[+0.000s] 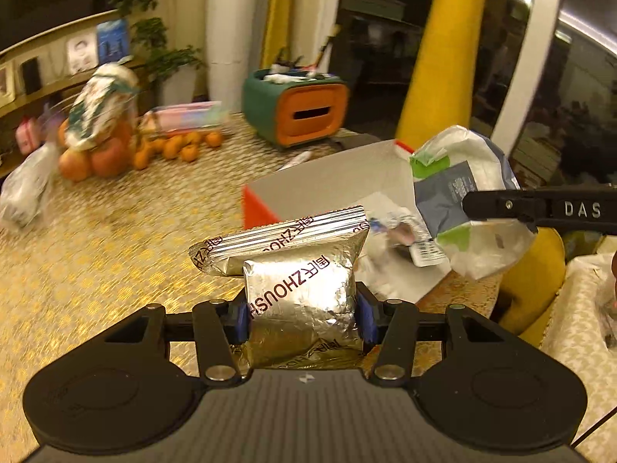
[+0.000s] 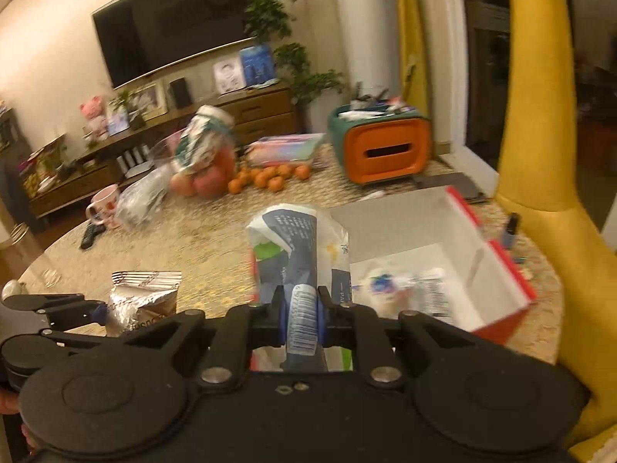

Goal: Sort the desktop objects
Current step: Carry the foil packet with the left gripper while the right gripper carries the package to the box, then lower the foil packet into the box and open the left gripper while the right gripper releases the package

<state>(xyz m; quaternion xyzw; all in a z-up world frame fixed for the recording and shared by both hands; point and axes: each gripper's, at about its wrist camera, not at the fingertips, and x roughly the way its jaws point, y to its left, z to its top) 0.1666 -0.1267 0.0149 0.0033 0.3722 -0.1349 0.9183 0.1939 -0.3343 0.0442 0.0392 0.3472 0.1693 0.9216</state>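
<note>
Left wrist view: my left gripper (image 1: 302,318) is clamped on a silver foil snack pack (image 1: 304,301), held up over the gold-patterned table (image 1: 115,231). Right wrist view: my right gripper (image 2: 300,318) is pinched tight on a white-and-blue plastic packet (image 2: 299,254), also off the table. Just beyond both sits an open red box (image 2: 497,274) with white inside, a few wrappers in it. Oranges (image 2: 266,179) and a green-orange bin (image 2: 380,148) sit farther back. Background blurry.
</note>
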